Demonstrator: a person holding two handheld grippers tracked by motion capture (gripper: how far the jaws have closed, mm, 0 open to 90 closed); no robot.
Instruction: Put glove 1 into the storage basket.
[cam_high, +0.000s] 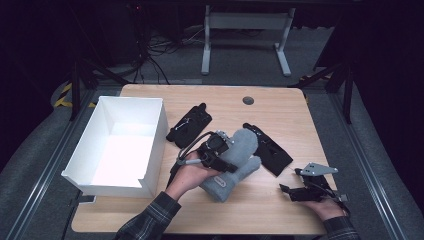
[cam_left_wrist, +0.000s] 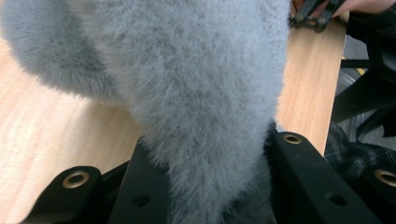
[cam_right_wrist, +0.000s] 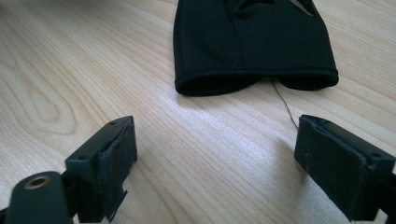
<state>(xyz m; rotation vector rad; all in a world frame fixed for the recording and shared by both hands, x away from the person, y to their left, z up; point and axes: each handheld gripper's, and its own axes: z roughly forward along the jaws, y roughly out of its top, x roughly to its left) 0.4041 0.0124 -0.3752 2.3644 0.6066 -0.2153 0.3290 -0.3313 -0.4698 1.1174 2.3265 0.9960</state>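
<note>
At the near edge of the wooden table (cam_high: 280, 107), a person in a plaid sleeve (cam_high: 150, 220) works a hand-held gripper in each hand. The right gripper (cam_high: 286, 189) rests low by the table's near right corner, its jaws spread wide with nothing between them; in the right gripper view they frame bare wood just short of the cuff of a black glove (cam_right_wrist: 254, 42). Left of it, the left gripper (cam_high: 227, 161) has its jaws pinching a fluffy grey mitten (cam_high: 235, 162), whose fur bulges between them in the left gripper view (cam_left_wrist: 201, 93); the mitten sits near the table's centre, its cuff toward the person, its thumb toward the black glove (cam_high: 267, 150) lying just beside it. Farther back, a second black glove (cam_high: 190, 125) lies flat near a white open box (cam_high: 155, 125) on the table's left side.
</note>
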